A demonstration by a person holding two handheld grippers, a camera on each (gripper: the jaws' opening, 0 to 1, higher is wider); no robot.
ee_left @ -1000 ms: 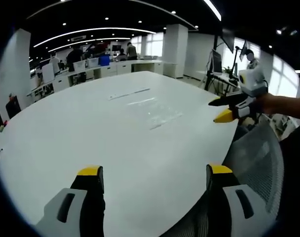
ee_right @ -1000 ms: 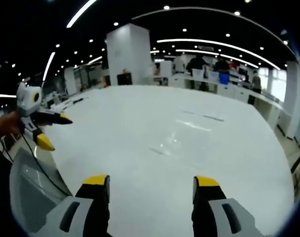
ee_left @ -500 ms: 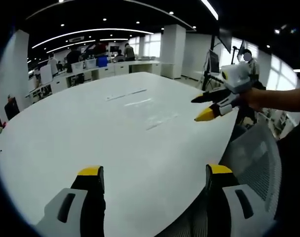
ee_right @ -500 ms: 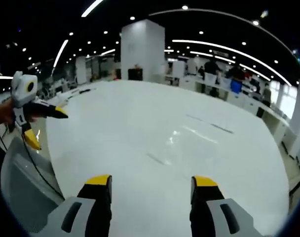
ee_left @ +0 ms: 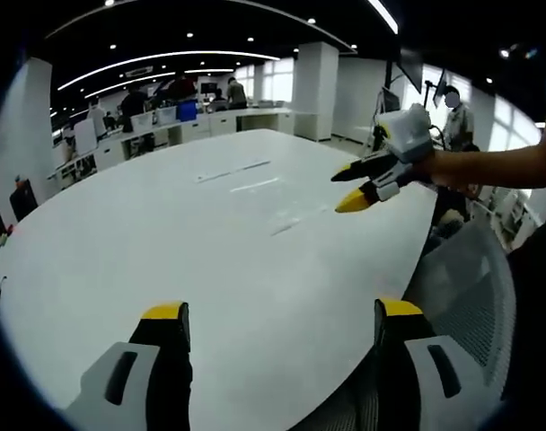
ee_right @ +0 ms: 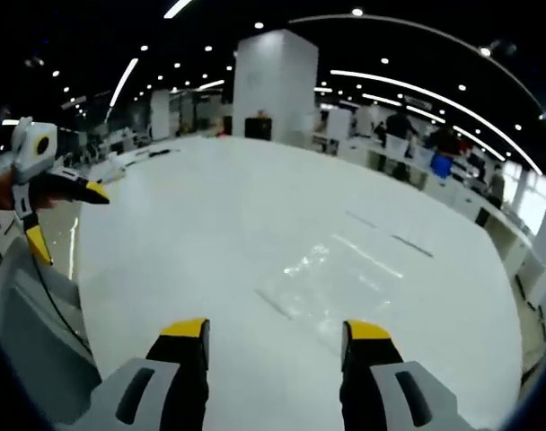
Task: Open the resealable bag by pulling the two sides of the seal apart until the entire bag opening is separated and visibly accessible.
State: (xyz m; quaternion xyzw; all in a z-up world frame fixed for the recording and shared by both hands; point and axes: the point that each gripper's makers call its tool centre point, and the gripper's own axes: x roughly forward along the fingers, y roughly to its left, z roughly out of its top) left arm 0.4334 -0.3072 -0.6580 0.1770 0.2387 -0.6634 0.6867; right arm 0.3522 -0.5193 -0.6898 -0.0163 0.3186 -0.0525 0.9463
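A clear resealable bag lies flat on the white table, just ahead of my right gripper, which is open and empty. In the left gripper view the bag is a faint sheen on the table, under the right gripper that reaches in from the right, held by a bare arm. My left gripper is open with nothing in it, near the table's edge and far from the bag. It appears at the left in the right gripper view as the left gripper.
A grey mesh chair stands at the table's edge below the right arm; the chair also appears by the left gripper. Two thin strips lie farther along the table. Desks and people fill the back of the office.
The right gripper has moved out over the table toward the bag, which now lies much closer to its jaws. The left gripper has stayed put.
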